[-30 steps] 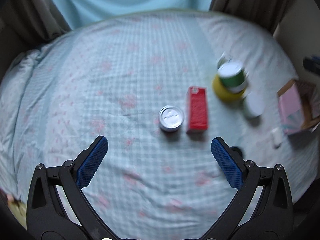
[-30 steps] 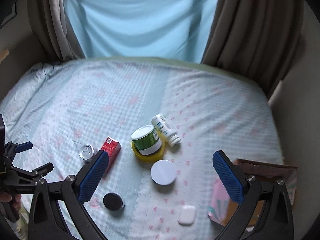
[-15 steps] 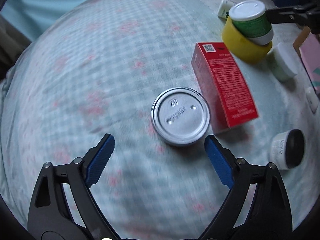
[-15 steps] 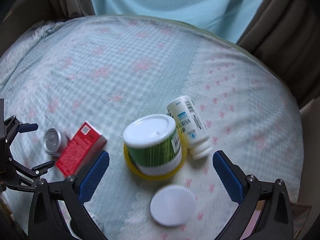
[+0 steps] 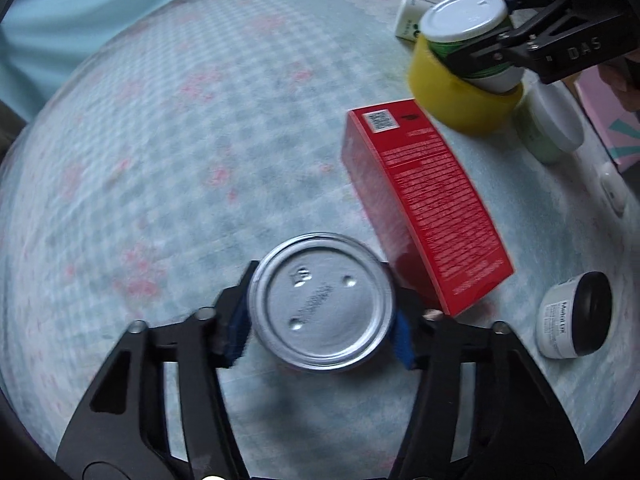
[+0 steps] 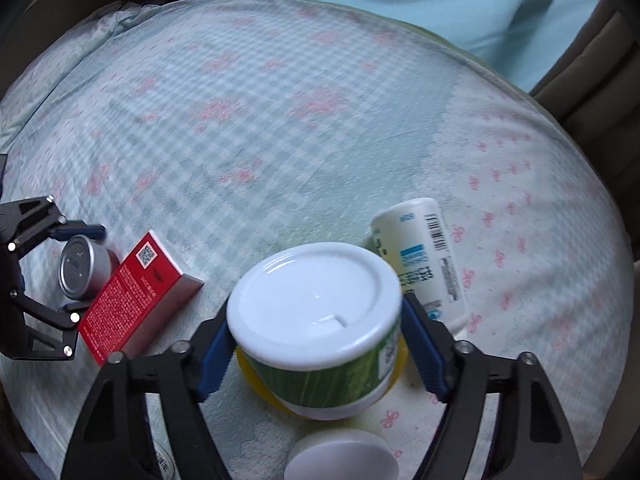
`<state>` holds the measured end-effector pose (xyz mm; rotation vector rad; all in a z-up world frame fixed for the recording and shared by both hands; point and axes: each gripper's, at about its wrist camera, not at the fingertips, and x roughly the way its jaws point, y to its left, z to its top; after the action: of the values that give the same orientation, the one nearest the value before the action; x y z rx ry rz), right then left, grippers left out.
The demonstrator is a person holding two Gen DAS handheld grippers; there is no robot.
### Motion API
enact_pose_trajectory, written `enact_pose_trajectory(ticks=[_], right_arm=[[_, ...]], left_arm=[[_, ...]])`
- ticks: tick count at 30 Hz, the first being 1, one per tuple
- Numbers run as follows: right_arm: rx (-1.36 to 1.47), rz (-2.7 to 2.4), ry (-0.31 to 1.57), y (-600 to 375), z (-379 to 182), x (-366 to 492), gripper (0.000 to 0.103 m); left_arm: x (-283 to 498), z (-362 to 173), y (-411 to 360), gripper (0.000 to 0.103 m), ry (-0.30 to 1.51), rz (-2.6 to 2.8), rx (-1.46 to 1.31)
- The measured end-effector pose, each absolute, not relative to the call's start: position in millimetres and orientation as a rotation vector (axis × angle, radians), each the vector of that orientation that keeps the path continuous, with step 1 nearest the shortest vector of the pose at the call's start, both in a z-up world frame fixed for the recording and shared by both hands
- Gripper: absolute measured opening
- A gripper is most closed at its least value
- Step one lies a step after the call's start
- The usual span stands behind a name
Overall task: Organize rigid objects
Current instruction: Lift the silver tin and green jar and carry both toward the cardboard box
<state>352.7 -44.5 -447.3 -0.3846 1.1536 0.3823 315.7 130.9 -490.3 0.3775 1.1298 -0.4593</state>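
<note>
My left gripper (image 5: 322, 330) is shut on a small silver tin (image 5: 321, 303) that stands on the bed, its blue pads against the tin's sides. A red box (image 5: 424, 204) lies just right of the tin. My right gripper (image 6: 316, 354) is shut on a green jar with a white lid (image 6: 316, 316), which sits in a yellow ring (image 6: 256, 380). A white bottle (image 6: 424, 260) lies on its side behind the jar. In the left wrist view the right gripper (image 5: 480, 46) clamps the green jar (image 5: 466, 16) at top right.
A white-lidded pale green jar (image 5: 550, 124), a black-lidded jar (image 5: 576, 316) on its side and a small white case (image 5: 614, 192) lie at the right. A pink box (image 5: 612, 120) sits at the bed's right edge. Curtains hang behind the bed.
Both grippers have moved down and forward onto their objects. The left has shut on the silver tin and the right has shut on the green jar.
</note>
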Motion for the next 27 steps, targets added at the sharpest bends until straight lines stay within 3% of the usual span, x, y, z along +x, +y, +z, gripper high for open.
enact_pose_trajectory(ticks=[16,27], right_arm=[[-0.343,0.336,1.123,-44,-430,345,0.069],[-0.204,0.286,1.051,-31,-339,300,0.069]], left_arm=[[298,-476,154,0.05,1.153,-0.386,0.224],[266,-380,187,0.05,1.083,-0.289,0.091]])
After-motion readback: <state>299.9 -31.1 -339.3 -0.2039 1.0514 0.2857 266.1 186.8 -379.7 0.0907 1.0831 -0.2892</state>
